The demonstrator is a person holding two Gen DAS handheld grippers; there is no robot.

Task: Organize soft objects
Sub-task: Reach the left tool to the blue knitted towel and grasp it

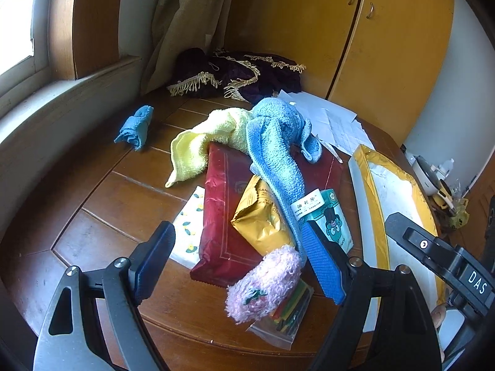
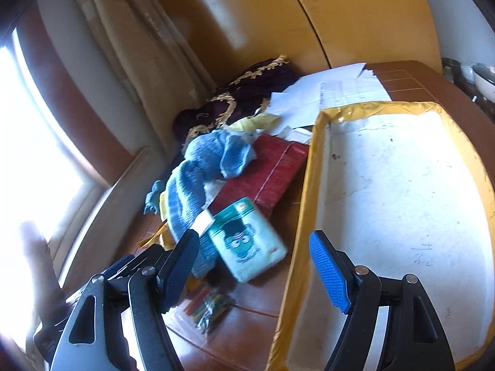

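Note:
A pink fluffy sock (image 1: 266, 281) lies on a red packet (image 1: 222, 216) and a clear bag of coloured bits (image 1: 287, 315), between the wide-apart fingers of my left gripper (image 1: 241, 256), which is open. A long blue towel (image 1: 272, 148) drapes over the pile, with a yellow towel (image 1: 204, 142) beside it. A small blue cloth (image 1: 136, 126) sits apart at the left. My right gripper (image 2: 256, 266) is open and holds nothing. It hovers over the near rim of the yellow-edged white tray (image 2: 402, 201), next to a teal tissue pack (image 2: 247, 241) and the blue towel (image 2: 201, 173).
A gold packet (image 1: 260, 216), a floral pack (image 1: 188, 222) and loose papers (image 1: 324, 114) clutter the round wooden table (image 1: 108, 204). A dark purple fringed cloth (image 1: 241, 74) lies at the back by the curtain. Yellow cupboards stand behind. A blurred hand (image 2: 40, 262) shows at the left.

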